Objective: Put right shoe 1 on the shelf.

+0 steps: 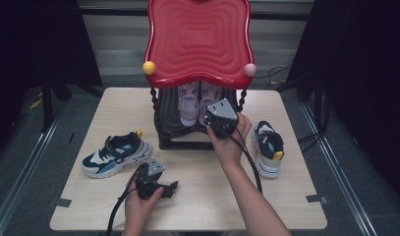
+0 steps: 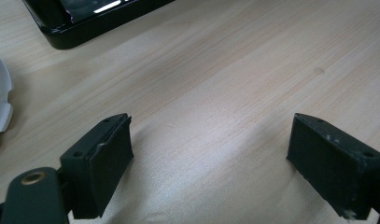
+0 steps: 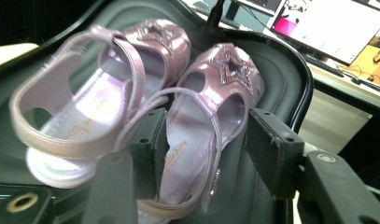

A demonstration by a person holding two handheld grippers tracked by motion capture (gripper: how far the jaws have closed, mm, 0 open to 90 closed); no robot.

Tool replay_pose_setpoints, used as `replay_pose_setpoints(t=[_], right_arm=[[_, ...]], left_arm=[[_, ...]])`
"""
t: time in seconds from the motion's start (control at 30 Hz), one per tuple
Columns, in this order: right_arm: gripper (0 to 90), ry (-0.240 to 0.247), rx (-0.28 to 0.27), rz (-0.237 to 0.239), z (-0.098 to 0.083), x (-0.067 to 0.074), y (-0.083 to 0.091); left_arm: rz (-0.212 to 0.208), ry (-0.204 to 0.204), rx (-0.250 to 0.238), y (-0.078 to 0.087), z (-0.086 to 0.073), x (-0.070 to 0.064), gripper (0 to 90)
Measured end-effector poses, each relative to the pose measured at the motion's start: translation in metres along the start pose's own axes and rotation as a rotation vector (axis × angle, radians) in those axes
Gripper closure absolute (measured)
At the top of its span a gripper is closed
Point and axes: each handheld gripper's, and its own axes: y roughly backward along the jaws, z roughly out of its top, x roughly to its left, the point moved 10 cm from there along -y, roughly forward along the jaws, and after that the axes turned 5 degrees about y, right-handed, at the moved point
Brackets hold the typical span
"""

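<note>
The right tool [image 3: 204, 144] straddles the heel end of one lilac sandal [image 3: 211, 116], its jaws at either side and seemingly clamping it. The sandal's long axis runs straight away from the tool, toe pointing far into the rack [image 1: 160, 129]. It sits on the lower black shelf, touching its twin [image 3: 99, 98] on the left. Glossy, pale purple, glittery star on the toe. The left tool [image 1: 156, 184] rests released over the near desk [image 1: 197, 206].
</note>
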Motion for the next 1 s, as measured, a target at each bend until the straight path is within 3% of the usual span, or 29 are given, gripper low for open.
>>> replay_pose_setpoints(t=[0.17,0.37,0.6,1.0], right_arm=[[45.3,0.001,-0.02,0.055,0.005,0.005,0.012],[42.7,-0.006,-0.002,0.135,-0.006,0.013,0.026],[39.7,0.006,-0.01,0.158,-0.015,0.012,0.042],[33.2,-0.017,0.011,0.312,-0.05,0.028,0.071]], left_arm=[[0.0,0.0,0.0,0.0,0.0,0.0,13.4],[-0.002,0.0,-0.001,0.0,0.0,0.0,13.4],[-0.001,0.011,-0.009,-0.001,0.001,-0.001,13.4],[-0.001,0.012,-0.01,-0.001,0.001,-0.001,13.3]])
